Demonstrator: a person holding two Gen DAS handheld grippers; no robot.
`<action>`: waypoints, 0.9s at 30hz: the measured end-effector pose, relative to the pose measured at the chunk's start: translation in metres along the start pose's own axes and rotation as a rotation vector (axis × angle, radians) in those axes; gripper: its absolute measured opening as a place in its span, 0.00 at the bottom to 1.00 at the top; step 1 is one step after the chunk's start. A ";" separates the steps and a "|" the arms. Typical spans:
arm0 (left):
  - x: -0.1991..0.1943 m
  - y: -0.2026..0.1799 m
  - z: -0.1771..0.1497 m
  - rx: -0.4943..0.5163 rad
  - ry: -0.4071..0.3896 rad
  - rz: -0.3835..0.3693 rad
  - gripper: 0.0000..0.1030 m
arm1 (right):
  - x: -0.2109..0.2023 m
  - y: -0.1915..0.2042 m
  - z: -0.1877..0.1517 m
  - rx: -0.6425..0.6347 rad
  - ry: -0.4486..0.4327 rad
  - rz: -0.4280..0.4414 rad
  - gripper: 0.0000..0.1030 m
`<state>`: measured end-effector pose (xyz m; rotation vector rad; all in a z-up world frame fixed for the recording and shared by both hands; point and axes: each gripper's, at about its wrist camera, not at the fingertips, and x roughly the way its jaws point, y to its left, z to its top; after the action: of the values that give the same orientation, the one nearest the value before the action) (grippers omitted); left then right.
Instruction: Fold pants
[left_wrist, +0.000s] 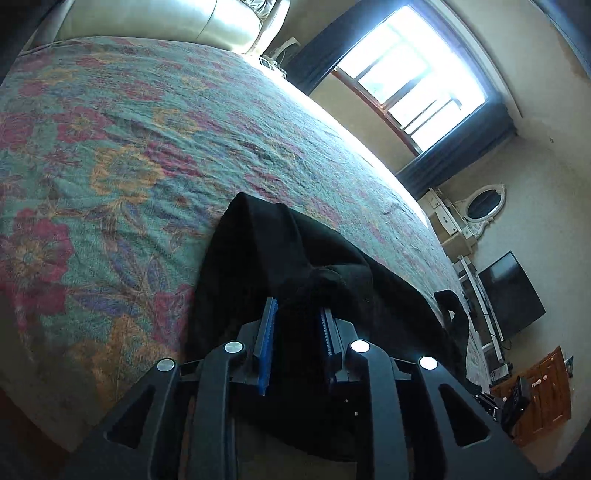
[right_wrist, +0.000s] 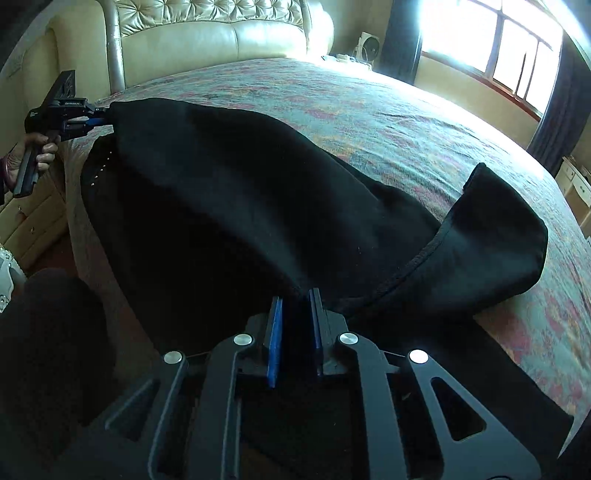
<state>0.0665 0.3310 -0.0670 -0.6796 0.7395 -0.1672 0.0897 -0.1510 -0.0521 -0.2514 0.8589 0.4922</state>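
Black cloth fills most of what I see: one pair of pants (right_wrist: 258, 206), stretched between my two claws and draped over the near part of one bed (right_wrist: 424, 122) with a floral spread. One leg end flops folded back on the cover to my right, its stitched hem showing. I count one cream tufted headboard (right_wrist: 221, 33) at the far end, one bright window (left_wrist: 413, 70) with dark curtains, one oval mirror (left_wrist: 485, 203) and one dark television screen (left_wrist: 511, 291) along the wall. My right gripper (right_wrist: 295, 306) stands only slightly apart, its two blue pads close together with black fabric running between them; whether the pads actually press the cloth I cannot tell, since everything there is dark. My left gripper (left_wrist: 299, 314) is parted a little wider, a bunch of the same fabric rising in the gap; there too the pinch itself is lost in shadow. From the right wrist view I see the left gripper out at the far corner of the pants, its tips at the fabric edge, my left hand (right_wrist: 38, 153) wrapped around its handle.
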 end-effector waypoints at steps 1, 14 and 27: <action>-0.008 0.004 -0.004 -0.029 -0.022 0.017 0.35 | -0.008 -0.008 -0.005 0.087 -0.015 0.043 0.32; 0.012 -0.016 -0.031 -0.318 -0.048 0.011 0.62 | 0.014 -0.041 -0.037 0.942 -0.072 0.490 0.60; 0.037 -0.003 -0.018 -0.425 -0.176 0.100 0.37 | 0.037 -0.042 -0.021 0.982 -0.089 0.314 0.35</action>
<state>0.0824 0.3062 -0.0959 -1.0442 0.6420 0.1456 0.1172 -0.1846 -0.0933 0.8093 0.9637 0.3177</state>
